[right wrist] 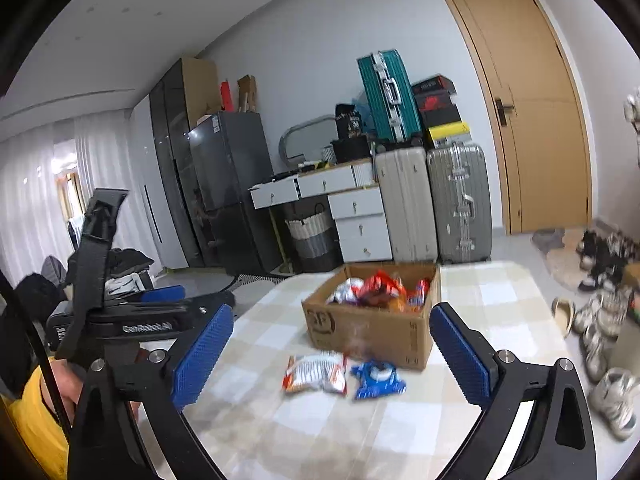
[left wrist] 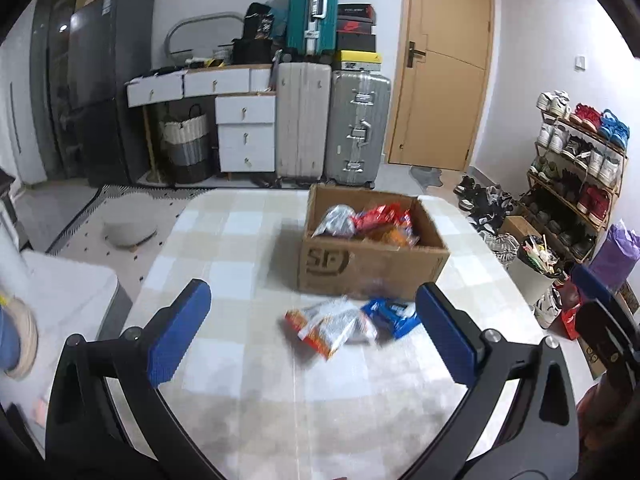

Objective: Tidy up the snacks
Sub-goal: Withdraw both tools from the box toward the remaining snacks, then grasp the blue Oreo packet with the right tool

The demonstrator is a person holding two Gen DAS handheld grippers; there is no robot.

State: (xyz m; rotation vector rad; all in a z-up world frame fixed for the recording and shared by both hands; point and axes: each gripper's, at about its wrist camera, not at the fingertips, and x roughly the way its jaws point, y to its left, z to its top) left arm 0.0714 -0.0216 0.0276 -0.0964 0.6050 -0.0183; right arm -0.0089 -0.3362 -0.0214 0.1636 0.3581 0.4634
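Right gripper (right wrist: 332, 356) held above checked table (right wrist: 500, 296), blue pads (right wrist: 202, 360) spread wide, nothing between them. Cardboard box (right wrist: 372, 332) open on table, filled with mixed snack packets (right wrist: 380, 288). Orange-and-white snack bag (right wrist: 316, 374) and blue snack packet (right wrist: 378, 380) lying flat side by side on table, just in front of box. Left gripper (right wrist: 160, 304) visible at left edge, finger state unclear. Frame slightly blurred.
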